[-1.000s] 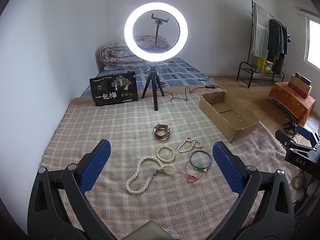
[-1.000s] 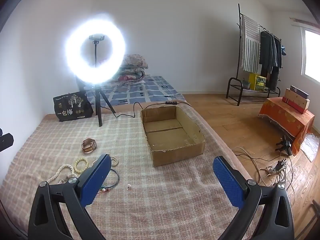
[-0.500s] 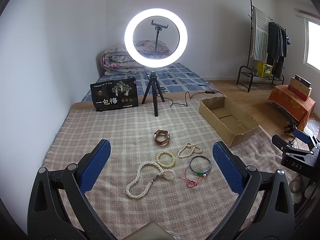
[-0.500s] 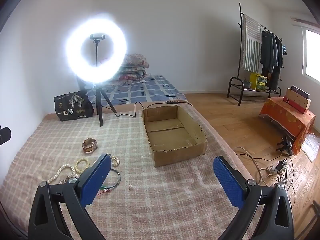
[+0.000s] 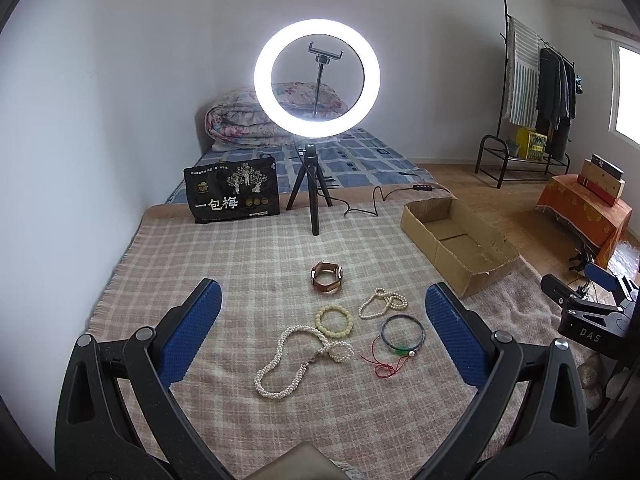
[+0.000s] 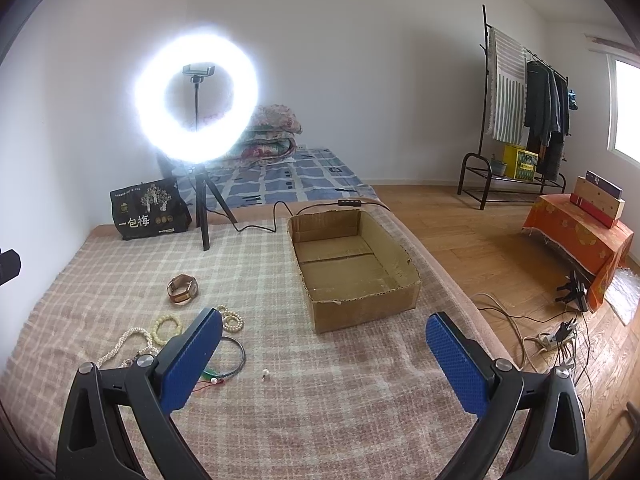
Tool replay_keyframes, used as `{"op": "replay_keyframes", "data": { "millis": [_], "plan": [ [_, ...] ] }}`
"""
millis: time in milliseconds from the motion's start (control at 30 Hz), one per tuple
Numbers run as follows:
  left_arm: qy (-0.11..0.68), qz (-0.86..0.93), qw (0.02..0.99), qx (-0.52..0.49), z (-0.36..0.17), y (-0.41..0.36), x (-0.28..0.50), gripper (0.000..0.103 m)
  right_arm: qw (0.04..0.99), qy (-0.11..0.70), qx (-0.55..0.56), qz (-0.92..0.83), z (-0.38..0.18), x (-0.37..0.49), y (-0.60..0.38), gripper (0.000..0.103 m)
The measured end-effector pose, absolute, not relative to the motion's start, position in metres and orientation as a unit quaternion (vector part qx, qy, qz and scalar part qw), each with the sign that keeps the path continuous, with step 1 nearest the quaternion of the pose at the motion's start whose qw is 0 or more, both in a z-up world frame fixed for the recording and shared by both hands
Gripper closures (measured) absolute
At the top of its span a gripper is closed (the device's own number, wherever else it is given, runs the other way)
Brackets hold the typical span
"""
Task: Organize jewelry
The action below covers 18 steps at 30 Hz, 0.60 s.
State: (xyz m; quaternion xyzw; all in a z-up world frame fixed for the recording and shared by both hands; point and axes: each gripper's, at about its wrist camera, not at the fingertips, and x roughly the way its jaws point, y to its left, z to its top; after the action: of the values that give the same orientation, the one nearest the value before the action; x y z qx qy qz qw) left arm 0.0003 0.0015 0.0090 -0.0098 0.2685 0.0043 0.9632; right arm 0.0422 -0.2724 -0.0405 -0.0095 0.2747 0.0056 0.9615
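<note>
Both tools spread, empty: left tool, right tool. Long white pearl necklace directly ahead of left tool; open brown cardboard box ahead of right. Advice: descend straight, pinch single strand, avoid neighbouring yellow bead bracelet.

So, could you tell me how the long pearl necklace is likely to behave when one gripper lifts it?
The long pearl necklace lies in loose curves on the plaid blanket, so it is probably floppy and would hang down. Its round beads look smooth, so it may slip between the left gripper pads. Its tail touches a small bead loop, which might drag along.
</note>
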Motion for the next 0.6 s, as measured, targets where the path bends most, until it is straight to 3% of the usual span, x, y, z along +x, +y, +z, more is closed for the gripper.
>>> {"op": "replay_keyframes", "data": {
  "millis": [600],
  "plan": [
    [0.267,0.006,0.964,-0.012,0.0115,0.0051,0.0010,0.000,0.961,0.278,-0.010,0.010,-0.0399,0.0454,-0.2670,0.000]
  ]
}}
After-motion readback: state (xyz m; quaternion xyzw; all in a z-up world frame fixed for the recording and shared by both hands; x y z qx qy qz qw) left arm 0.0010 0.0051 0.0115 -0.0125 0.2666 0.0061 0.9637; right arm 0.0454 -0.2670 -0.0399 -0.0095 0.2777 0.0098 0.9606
